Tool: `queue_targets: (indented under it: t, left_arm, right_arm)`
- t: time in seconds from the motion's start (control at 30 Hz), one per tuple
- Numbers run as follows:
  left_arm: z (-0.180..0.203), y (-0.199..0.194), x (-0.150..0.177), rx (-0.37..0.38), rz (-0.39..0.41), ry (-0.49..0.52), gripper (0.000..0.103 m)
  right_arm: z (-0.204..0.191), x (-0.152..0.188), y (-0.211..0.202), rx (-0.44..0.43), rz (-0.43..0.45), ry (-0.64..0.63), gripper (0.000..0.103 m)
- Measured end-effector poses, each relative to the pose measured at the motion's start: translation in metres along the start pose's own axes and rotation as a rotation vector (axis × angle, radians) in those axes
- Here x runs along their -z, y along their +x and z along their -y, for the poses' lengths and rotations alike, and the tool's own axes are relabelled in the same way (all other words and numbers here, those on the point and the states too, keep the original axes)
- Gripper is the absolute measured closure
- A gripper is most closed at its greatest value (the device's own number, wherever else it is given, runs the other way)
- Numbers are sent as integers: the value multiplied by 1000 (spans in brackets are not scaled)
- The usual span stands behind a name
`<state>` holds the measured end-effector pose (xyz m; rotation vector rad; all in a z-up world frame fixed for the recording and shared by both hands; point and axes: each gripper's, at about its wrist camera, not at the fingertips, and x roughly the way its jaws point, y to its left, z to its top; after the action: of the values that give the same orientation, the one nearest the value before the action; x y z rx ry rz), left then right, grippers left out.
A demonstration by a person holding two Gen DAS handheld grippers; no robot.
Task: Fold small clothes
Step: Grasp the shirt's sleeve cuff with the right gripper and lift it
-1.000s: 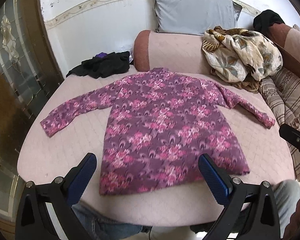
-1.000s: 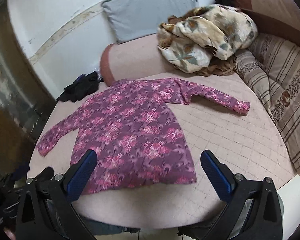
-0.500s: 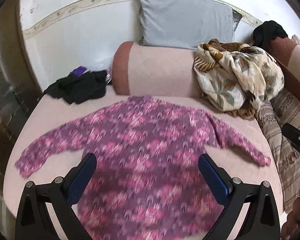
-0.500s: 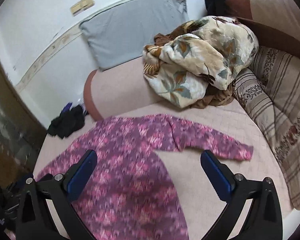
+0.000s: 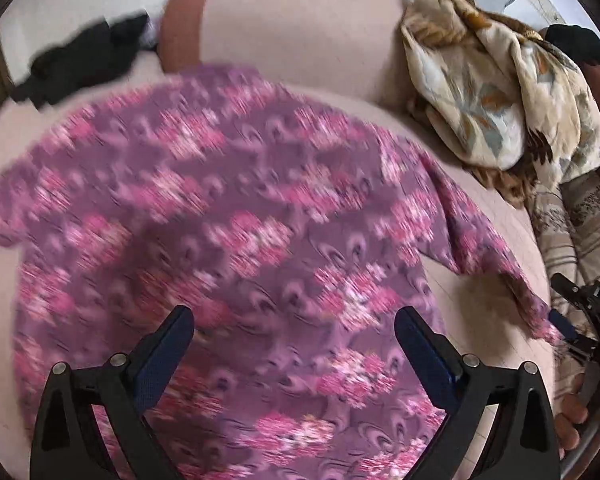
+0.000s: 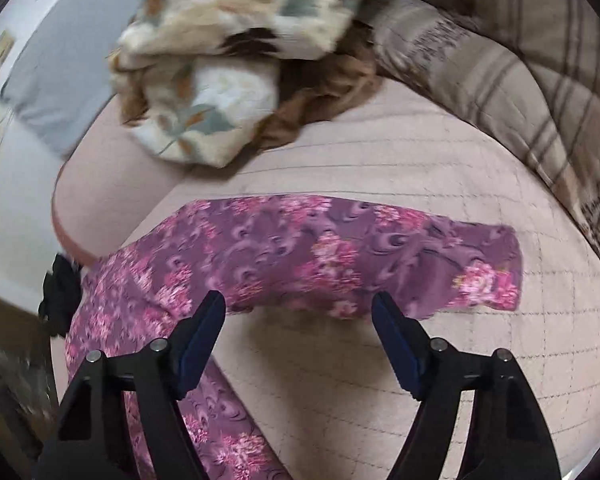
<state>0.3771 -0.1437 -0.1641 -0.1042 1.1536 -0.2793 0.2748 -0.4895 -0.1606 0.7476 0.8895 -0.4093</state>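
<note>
Hidden or blurred: the purple long-sleeved top with pink flower print (image 5: 228, 240) is smeared by motion blur in the left wrist view; its hem and one sleeve are cut off by the frame edge.
Top: it is spread flat on the pale pink quilted bed cover (image 6: 440, 184), in front of the pink cylindrical bolster (image 5: 300, 32).
Sleeve: in the right wrist view one sleeve (image 6: 360, 256) is seen stretched out from the top's body, its cuff end lying flat on the cover.
Left gripper (image 5: 294, 334): its blue-padded fingers are spread wide over the top's body; nothing is held.
Right gripper (image 6: 298, 318): its fingers are spread apart just short of the sleeve's near edge; contact cannot be told.
Beyond the top: a crumpled cream floral blanket (image 5: 500, 92) is heaped against the bolster, with a striped beige cushion (image 6: 500, 64) beside it.
Far corner: a black garment (image 5: 80, 64), shape unclear, lies beside the bolster's end.
</note>
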Motion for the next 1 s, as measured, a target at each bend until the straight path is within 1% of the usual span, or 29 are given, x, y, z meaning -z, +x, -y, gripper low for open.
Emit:
queue_targets:
  t: [0.1, 0.17, 0.2, 0.27, 0.33, 0.37, 0.43, 0.47, 0.5, 0.53, 0.57, 0.6, 0.63, 0.67, 0.7, 0.77, 0.8, 0.83, 0.87, 0.9, 0.93, 0.97, 1.0]
  left_arm:
    - [13, -2, 8, -9, 3, 39, 2]
    - [20, -9, 14, -2, 15, 55, 2]
    - [23, -12, 16, 8, 18, 58, 2]
    - [28, -18, 19, 19, 24, 71, 2]
    - [35, -22, 20, 19, 31, 91, 2]
    - [36, -22, 20, 18, 31, 98, 2]
    - [41, -25, 21, 31, 24, 114, 2]
    - [43, -27, 21, 39, 24, 121, 2]
    - [44, -28, 21, 39, 28, 125, 2]
    - [43, -30, 21, 33, 34, 129, 2]
    - [42, -33, 20, 28, 35, 132, 2]
    - [40, -34, 20, 28, 34, 133, 2]
    - [36, -37, 19, 30, 32, 132, 2]
    - [30, -41, 18, 32, 31, 125, 2]
    - [25, -43, 16, 30, 32, 118, 2]
    - [7, -52, 11, 15, 29, 97, 2]
    - [-2, -56, 10, 6, 31, 89, 2]
    - [-14, -62, 9, -6, 35, 75, 2]
    - [-26, -69, 9, -11, 42, 55, 2]
    - [-38, -73, 10, -13, 46, 33, 2]
    - [-55, -78, 12, -9, 53, -2, 2]
    - [-71, -82, 14, -1, 56, -41, 2]
    - [-85, -83, 16, 6, 52, -75, 2]
  right_arm:
    - [25, 2, 1, 13, -29, 114, 27]
    - [49, 8, -1, -9, -51, 223, 27]
    - [56, 11, -1, -12, -64, 257, 27]
    - [72, 18, -1, 14, -88, 319, 27]
    - [83, 15, 3, 32, -86, 369, 27]
    - [90, 8, 7, 34, -67, 407, 27]
    - [99, -3, 14, 51, -42, 436, 28]
    - [103, -8, 18, 60, -33, 451, 45]
    - [104, -12, 21, 79, -23, 450, 79]
    - [102, -16, 23, 104, -19, 432, 89]
    - [98, -19, 22, 129, -11, 416, 89]
    - [91, -21, 17, 145, 11, 390, 90]
    - [73, -24, 6, 181, 61, 321, 90]
    - [61, -26, -1, 212, 76, 277, 90]
    - [35, -28, -16, 231, 146, 190, 90]
    - [-9, -27, -38, 215, 241, 44, 90]
    - [-35, -24, -50, 179, 289, -41, 90]
    - [-71, -14, -66, 124, 341, -158, 90]
    - [-93, -8, -73, 90, 366, -225, 91]
    - [-126, 10, -85, 19, 399, -332, 91]
    - [-147, 24, -92, -37, 410, -399, 91]
    - [-172, 44, -99, -126, 411, -482, 92]
    - [-188, 61, -102, -193, 399, -534, 95]
